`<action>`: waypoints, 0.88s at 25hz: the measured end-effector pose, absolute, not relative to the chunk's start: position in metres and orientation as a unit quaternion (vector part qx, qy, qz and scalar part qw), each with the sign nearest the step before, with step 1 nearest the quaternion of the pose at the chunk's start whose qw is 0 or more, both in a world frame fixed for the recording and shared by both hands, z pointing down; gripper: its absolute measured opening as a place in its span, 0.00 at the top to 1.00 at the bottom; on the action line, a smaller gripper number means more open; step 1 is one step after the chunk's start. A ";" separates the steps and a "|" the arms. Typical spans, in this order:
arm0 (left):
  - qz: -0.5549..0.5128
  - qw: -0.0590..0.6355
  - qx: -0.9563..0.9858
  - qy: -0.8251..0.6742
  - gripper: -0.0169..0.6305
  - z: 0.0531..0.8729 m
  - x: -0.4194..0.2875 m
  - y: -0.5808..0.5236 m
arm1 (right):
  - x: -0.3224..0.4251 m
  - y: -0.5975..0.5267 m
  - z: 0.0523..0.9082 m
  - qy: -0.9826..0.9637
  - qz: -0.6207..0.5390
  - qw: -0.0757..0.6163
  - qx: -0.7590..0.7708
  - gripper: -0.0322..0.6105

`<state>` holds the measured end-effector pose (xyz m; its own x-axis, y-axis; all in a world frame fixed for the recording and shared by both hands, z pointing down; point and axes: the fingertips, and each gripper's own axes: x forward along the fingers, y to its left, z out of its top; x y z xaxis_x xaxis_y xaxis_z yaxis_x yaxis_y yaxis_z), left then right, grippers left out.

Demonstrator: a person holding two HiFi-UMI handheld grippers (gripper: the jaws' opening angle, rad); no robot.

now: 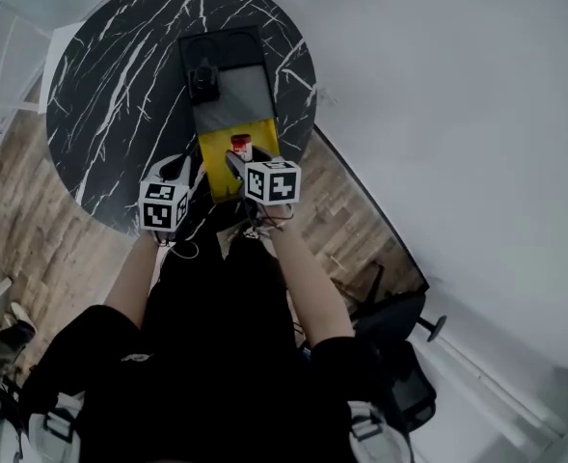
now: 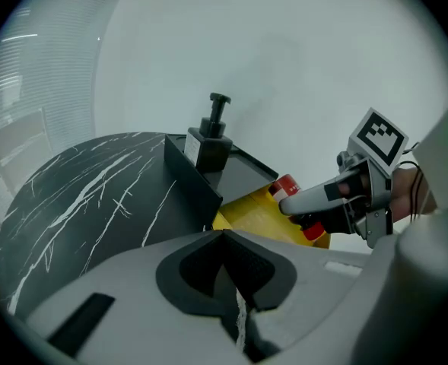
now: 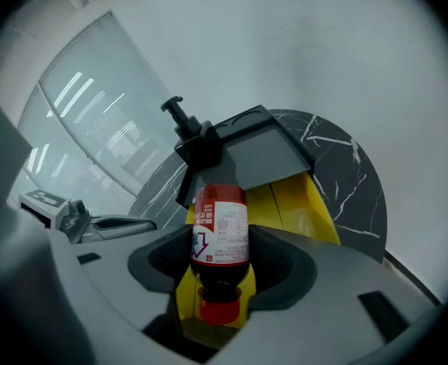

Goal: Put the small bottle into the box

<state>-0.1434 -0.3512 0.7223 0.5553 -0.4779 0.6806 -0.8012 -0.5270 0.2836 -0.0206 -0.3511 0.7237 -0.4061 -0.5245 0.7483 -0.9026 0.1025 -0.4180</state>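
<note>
R gripper (image 3: 220, 284): your jaws are clamped on the small bottle (image 3: 220, 230), w/ the dark notched pads against both sides of its body. The bottle lies along the jaws, red screw cap toward the camera, base pointing away. It has a clear round body w/ dark liquid inside and a white/red printed label wrapped round it.

L gripper (image 2: 227, 268): the jaws are pressed together, the pads meet on a seam, and nothing sits between them. The shell is matte grey and the pads are dark and foam-like.

Beyond the jaws is the box (image 3: 307, 204). It is rectangular, glossy yellow inside, w/ a flat dark grey panel at its far end. The bottle hangs over the yellow part; contact w/ the box floor can't be told. A black pump dispenser (image 3: 193, 139), square body w/ a plunger top, stands upright at that far end. All of it rests on a round table (image 3: 341, 169) w/ a black marble-look top and white veins.

View differences:
- Head view only: both grippers sit side by side at the table's near edge, w/ the L gripper (image 1: 179, 170) just left of the box (image 1: 216, 177). It also shows the wood-plank floor (image 1: 33, 239).
- Left gripper view only: it shows the R gripper (image 2: 303, 204) from the side, w/ the bottle's (image 2: 284, 185) label end past one jaw.
- Right gripper view only: it shows the label print and the pad contact.
</note>
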 end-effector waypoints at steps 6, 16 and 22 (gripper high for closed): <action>0.276 0.311 0.827 -0.379 0.97 0.733 -0.146 -0.350 | -0.023 -0.348 0.753 -0.689 0.467 0.251 0.495 0.62; 0.274 0.314 0.821 -0.389 0.97 0.732 -0.160 -0.349 | -0.040 -0.343 0.776 -0.670 0.501 0.297 0.461 0.62; 0.268 0.316 0.811 -0.413 0.97 0.728 -0.165 -0.340 | -0.047 -0.335 0.783 -0.666 0.515 0.297 0.450 0.62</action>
